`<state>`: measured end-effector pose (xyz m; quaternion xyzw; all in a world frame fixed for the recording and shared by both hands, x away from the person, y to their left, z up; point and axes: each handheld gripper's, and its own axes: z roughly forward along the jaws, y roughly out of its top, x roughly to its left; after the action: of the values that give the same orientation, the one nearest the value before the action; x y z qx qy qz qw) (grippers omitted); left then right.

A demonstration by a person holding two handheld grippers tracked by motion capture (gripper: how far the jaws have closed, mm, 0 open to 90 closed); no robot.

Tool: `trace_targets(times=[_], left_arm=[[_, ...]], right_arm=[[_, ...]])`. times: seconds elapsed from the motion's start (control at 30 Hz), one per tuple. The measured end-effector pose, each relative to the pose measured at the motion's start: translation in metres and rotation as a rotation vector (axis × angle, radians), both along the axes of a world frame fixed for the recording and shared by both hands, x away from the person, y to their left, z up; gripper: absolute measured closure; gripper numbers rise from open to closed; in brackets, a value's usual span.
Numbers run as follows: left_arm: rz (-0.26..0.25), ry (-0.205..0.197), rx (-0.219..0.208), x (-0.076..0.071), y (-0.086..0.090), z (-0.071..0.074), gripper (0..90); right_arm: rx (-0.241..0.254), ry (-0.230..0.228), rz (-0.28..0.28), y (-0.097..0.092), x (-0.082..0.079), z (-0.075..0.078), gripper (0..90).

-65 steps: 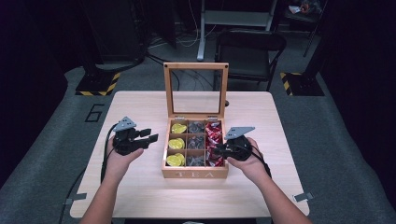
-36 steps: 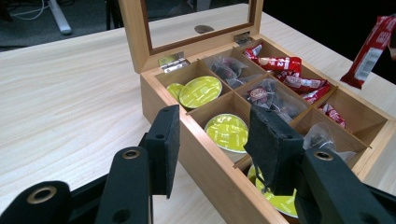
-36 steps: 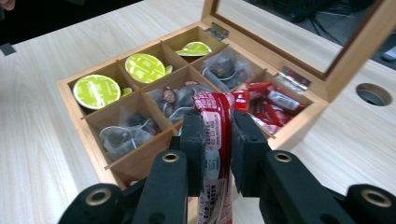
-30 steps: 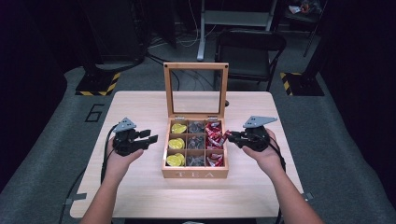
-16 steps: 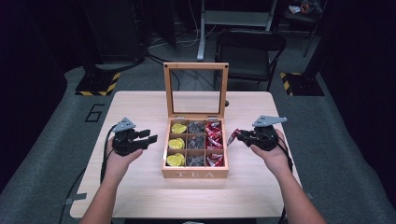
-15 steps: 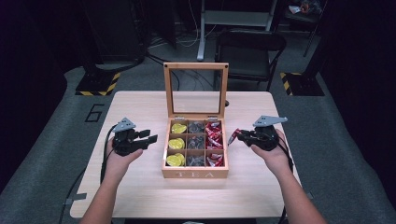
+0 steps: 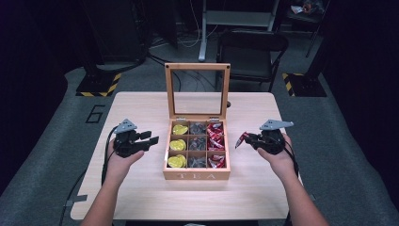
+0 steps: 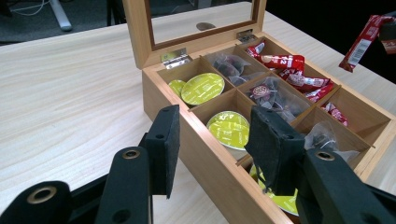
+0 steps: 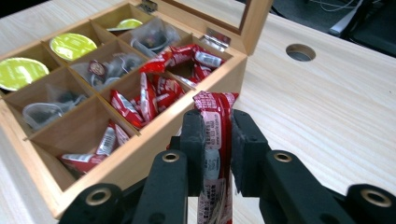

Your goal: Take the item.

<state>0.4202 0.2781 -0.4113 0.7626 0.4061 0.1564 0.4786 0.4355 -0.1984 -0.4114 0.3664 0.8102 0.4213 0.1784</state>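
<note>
The right gripper [image 9: 212, 140], clenched on a red sachet [image 9: 213, 135], has carried it out of the tea box [image 7: 196, 175] toward 3 o'clock; the left gripper [image 8: 212, 149] waits released

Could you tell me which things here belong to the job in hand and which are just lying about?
In the job:
- red packet, clamped in the right gripper
- wooden tea box, lid open
- red packets in its right column

Lying about:
- yellow capsules
- clear tea bags
- left gripper, open beside the box
- chair
</note>
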Motion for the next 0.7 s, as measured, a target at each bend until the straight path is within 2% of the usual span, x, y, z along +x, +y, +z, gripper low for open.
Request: trace_targets(times=[0.17,0.33,0.7], left_arm=[[0.001,-0.003,-0.001,0.0,0.0,0.0,53.6],[0.0,-0.004,-0.003,-0.001,0.0,0.0,53.6],[0.0,-0.003,-0.002,-0.001,0.0,0.0,53.6]], right_arm=[[-0.016,0.014,-0.02,-0.003,-0.001,-0.011,76.6],[0.001,0.023,-0.037,-0.006,-0.001,-0.02,76.6],[0.001,0.042,-0.071,-0.012,0.001,-0.041,76.5]])
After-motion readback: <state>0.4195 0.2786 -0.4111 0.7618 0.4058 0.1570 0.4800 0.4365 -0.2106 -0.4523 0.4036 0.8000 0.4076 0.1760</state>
